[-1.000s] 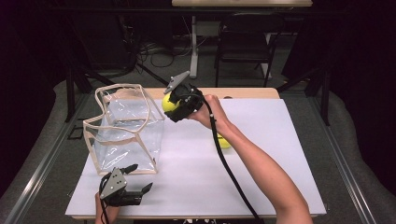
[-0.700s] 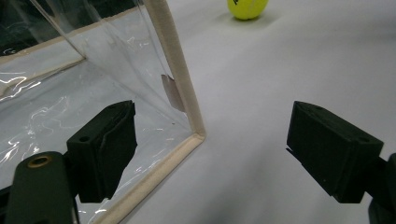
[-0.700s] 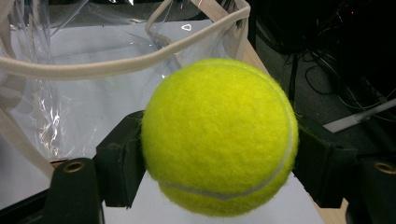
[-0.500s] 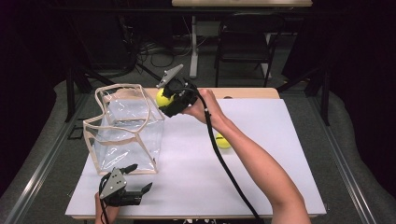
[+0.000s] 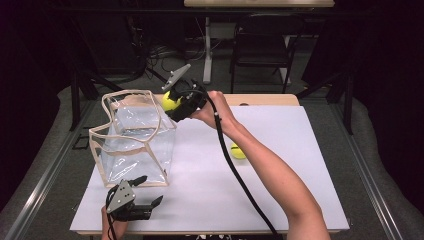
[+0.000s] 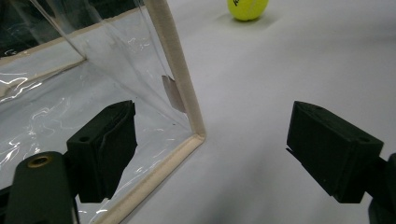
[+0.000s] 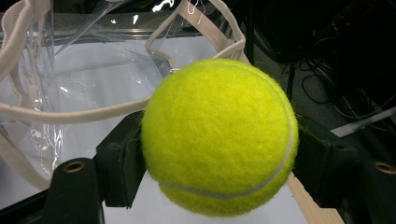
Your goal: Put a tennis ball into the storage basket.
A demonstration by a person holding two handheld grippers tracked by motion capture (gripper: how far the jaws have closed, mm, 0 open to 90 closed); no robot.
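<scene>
Tennis ball (image 7: pixel 218 137) sits clamped in the right claw (image 5: pixel 176 101), held up in the air just beside the top rim of the clear bag (image 5: pixel 132 142), near the counter's (image 5: pixel 280 200) far edge. Bag stands twd the left edge. 2nd ball (image 5: pixel 238 150) lies mid-counter, well apart. Left claw (image 5: pixel 142 197) rests at the near-left corner w/ jaws wide apart, nothing between them, just by the bag's bottom corner.
</scene>
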